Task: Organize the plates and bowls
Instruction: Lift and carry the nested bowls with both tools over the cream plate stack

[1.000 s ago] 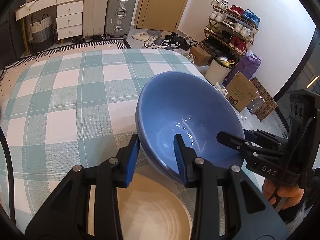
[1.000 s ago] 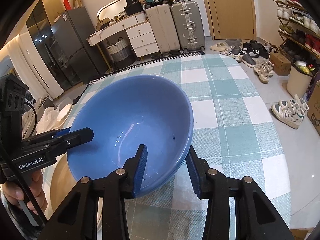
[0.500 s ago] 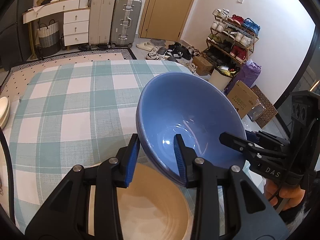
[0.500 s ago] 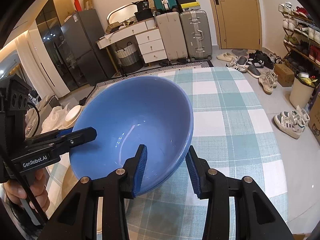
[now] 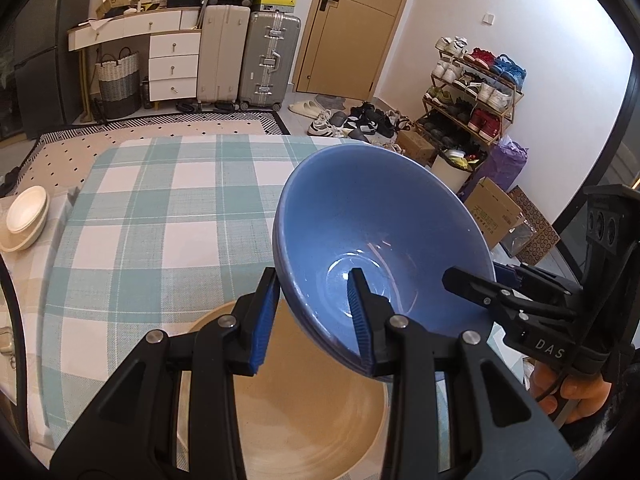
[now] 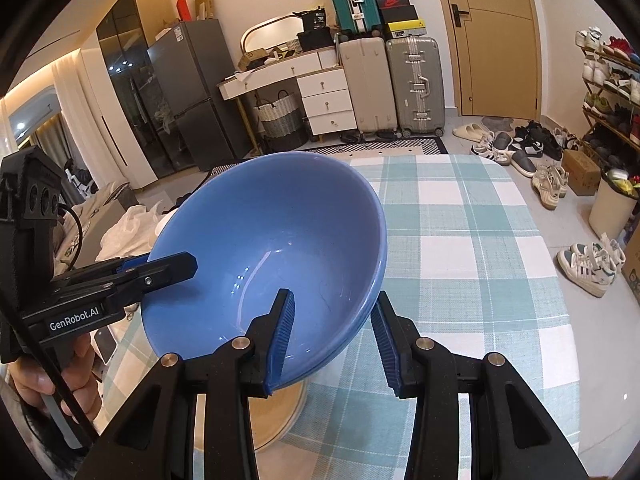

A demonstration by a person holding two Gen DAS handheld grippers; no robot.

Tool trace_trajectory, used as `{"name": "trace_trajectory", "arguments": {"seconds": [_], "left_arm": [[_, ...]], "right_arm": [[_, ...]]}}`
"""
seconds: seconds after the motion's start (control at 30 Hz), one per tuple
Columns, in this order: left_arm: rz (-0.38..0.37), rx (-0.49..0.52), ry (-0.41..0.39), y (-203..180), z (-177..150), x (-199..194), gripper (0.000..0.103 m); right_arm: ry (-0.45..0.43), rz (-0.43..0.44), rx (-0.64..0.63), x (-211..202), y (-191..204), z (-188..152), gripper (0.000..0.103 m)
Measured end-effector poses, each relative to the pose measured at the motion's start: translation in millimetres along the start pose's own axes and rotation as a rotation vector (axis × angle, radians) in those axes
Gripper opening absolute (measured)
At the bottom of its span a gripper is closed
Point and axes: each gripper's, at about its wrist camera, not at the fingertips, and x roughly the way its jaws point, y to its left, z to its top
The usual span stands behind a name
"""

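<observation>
The left tool pinches the near rim of a blue bowl, one blue-padded finger inside, the other outside. The bowl is tilted, its opening facing back toward the tool, and it hangs above a tan plate lying on the checked cloth of the counter. The right tool grips the bowl's rim from the right side. A cream bowl sits far off at the left edge.

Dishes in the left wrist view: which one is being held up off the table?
The blue bowl, tilted and clamped at its rim by the left gripper and the right gripper. The tan plate beneath and the cream bowls rest on surfaces.
</observation>
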Motion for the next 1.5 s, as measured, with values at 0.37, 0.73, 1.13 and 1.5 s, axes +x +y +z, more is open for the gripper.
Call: {"name": "trace_trajectory", "arguments": {"seconds": [0.37,0.73,1.13,1.5], "left_arm": [[0.04,-0.021,-0.012,18.1,-24.6,-34.9,0.031],[0.084,-0.066,0.0,45.8,-48.7,-43.7,0.031],[0.116,-0.117,0.037,78.1,-73.8,-29.7,0.031],[0.108,-0.122,0.043,85.8,-74.4,-16.0,0.031]], "right_arm": [[0.005,0.034,-0.026,-3.2,30.9,-9.5,0.04],[0.038,0.075,-0.053,12.3,53.3,-21.9,0.04],[0.096,0.105,-0.073,42.0,68.2,-35.8,0.04],[0.104,0.105,-0.068,54.0,66.4,-37.1,0.04]]}}
